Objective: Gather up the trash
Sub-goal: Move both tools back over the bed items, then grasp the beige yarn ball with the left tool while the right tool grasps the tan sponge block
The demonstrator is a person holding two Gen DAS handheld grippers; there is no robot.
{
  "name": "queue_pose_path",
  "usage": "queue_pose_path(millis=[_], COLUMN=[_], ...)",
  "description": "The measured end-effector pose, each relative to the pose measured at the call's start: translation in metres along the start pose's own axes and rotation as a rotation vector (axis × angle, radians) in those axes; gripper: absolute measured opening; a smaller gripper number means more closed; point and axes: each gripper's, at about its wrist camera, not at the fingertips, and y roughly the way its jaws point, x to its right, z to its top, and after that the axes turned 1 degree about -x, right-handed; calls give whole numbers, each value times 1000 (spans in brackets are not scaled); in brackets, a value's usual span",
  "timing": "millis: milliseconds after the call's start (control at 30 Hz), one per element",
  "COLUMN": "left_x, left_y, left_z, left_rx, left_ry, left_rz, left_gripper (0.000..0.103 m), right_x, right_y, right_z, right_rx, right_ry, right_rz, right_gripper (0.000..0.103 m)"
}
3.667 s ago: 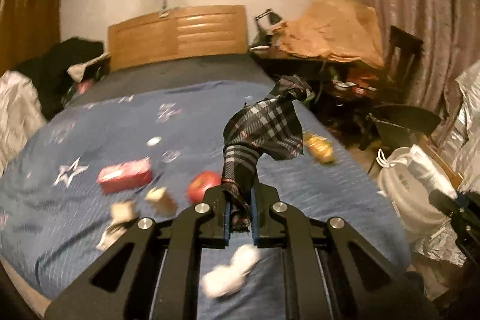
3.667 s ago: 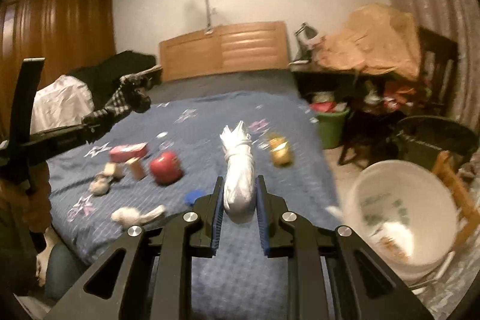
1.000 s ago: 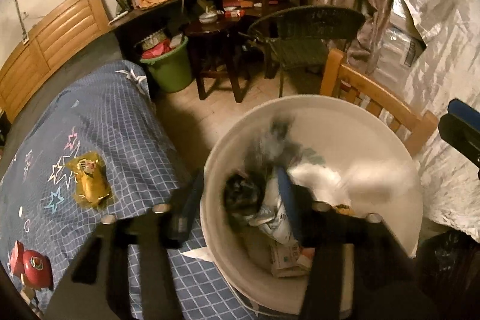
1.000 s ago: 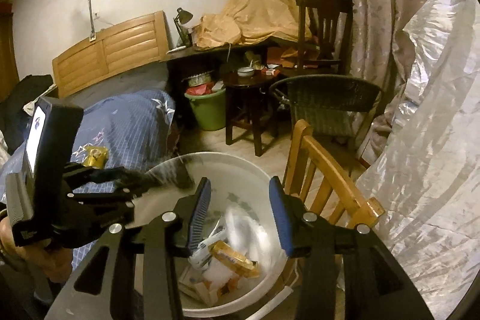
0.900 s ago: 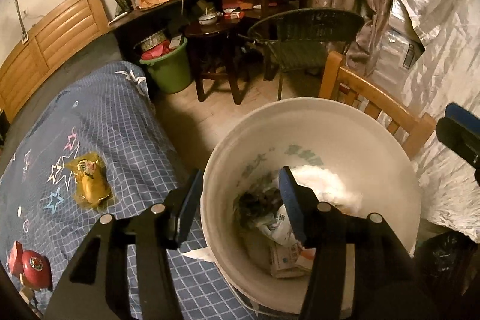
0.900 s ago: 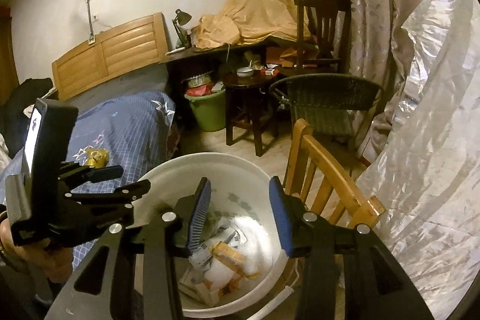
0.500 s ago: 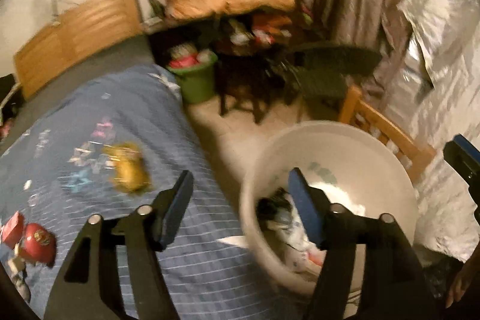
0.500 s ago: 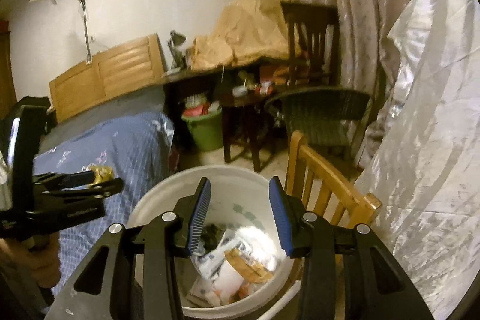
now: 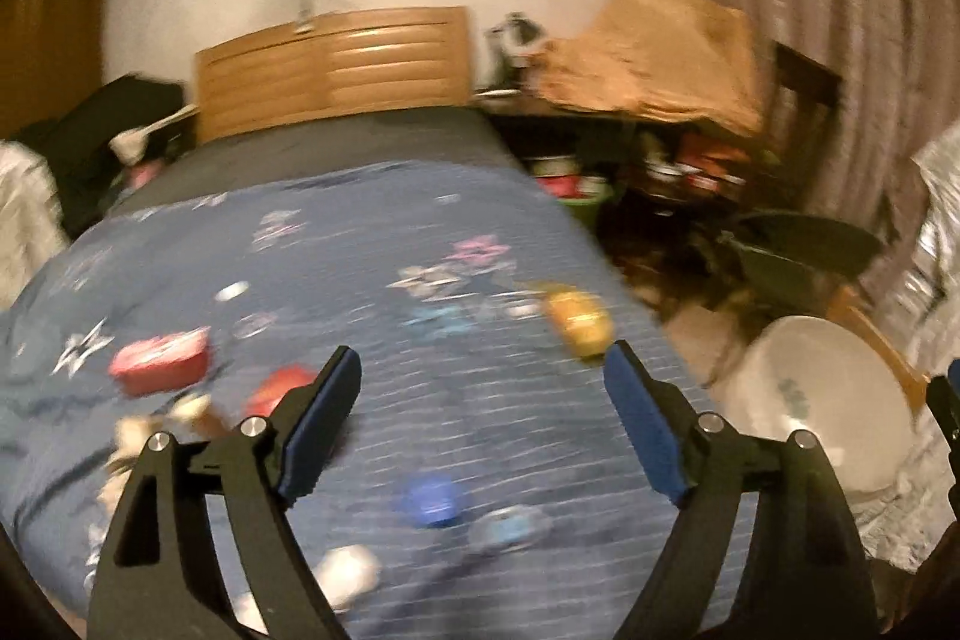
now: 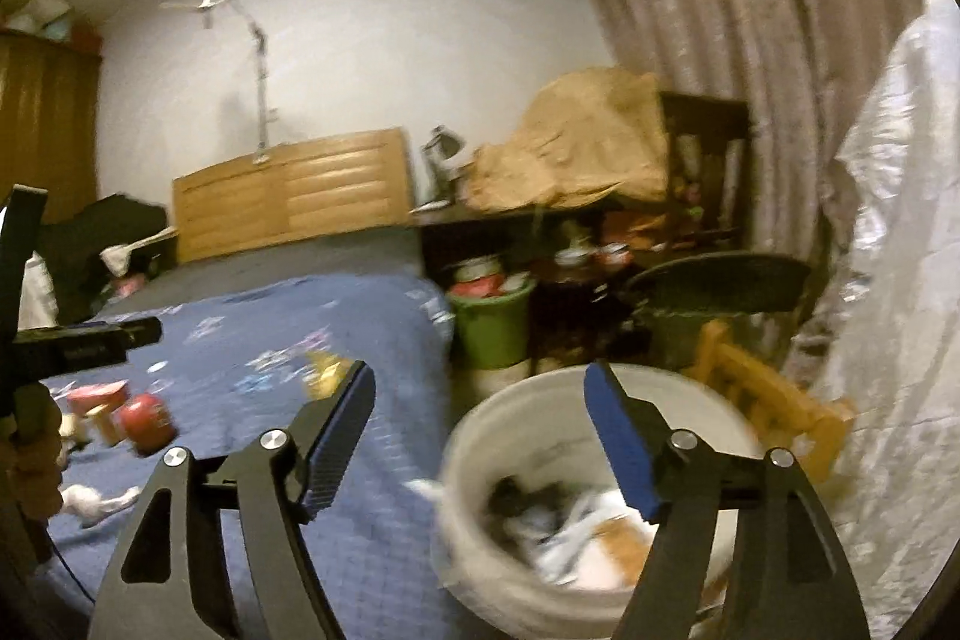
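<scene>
My left gripper (image 9: 483, 370) is open and empty above the blue bed cover (image 9: 372, 244). Trash lies on the cover: a yellow wrapper (image 9: 577, 319), a red packet (image 9: 161, 363), a red round item (image 9: 277, 389), a blue cap (image 9: 431, 501) and white scraps (image 9: 348, 577). The white bucket (image 9: 840, 388) stands to the right of the bed. My right gripper (image 10: 480, 382) is open and empty, above the near left rim of the bucket (image 10: 474, 448), which holds dark and white trash (image 10: 570, 532). The left gripper shows at the left edge of the right wrist view (image 10: 84, 337).
A wooden chair (image 10: 774, 400) stands behind the bucket. A green bin (image 10: 492, 322), a dark table and a wicker chair (image 10: 720, 280) crowd the floor beyond. Silver plastic sheeting (image 10: 900, 280) hangs at the right. The headboard (image 9: 336, 64) is at the far end.
Both grippers dropped their loads into the bucket and opened. The left gripper has swung back left from the bucket to the bed. The right gripper has lifted and turned slightly left.
</scene>
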Motion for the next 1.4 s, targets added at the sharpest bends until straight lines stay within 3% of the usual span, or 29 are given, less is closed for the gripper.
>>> queue_pose_path(millis=[233, 333, 467, 600, 700, 733, 800, 900, 1033, 1267, 1400], left_x=[-142, -201, -254, -262, -258, -256, -262, -277, -294, -344, -370], left_y=[-30, -34, -21, 7, 33, 43, 57, 45, 14, -32, -49], left_z=[-43, -70, -92, -101, -106, -109, -117, -121, -129, -143, -147], left_rx=[-9, -52, -138, -201, -250, -277, -322, -286, -250, -177, -143], left_ry=[-169, -242, -304, -286, -256, -231, -237, -289, -338, -451, -505], left_rz=[198, 265, 243, 159, 155, 156, 186, 133, 126, 235, 271], left_gripper=[80, 80, 80, 80, 78, 72, 43, 38, 38, 37, 38], right_x=[-101, -144, -193, -227, -248, -253, -267, -285, -310, -386, -448], right_y=[25, 33, 45, 57, 62, 63, 64, 63, 62, 68, 82], right_z=[-11, -15, -16, -14, -12, -11, -9, -5, -7, -11, -24], right_rx=[-77, -109, -152, -184, -210, -214, -218, -216, -230, -319, -425], right_ry=[-97, -133, -180, -216, -229, -234, -252, -278, -305, -347, -372], right_rz=[169, 235, 307, 350, 379, 387, 404, 433, 478, 647, 761], right_gripper=[82, 83, 83, 85, 85, 85, 85, 85, 85, 84, 73])
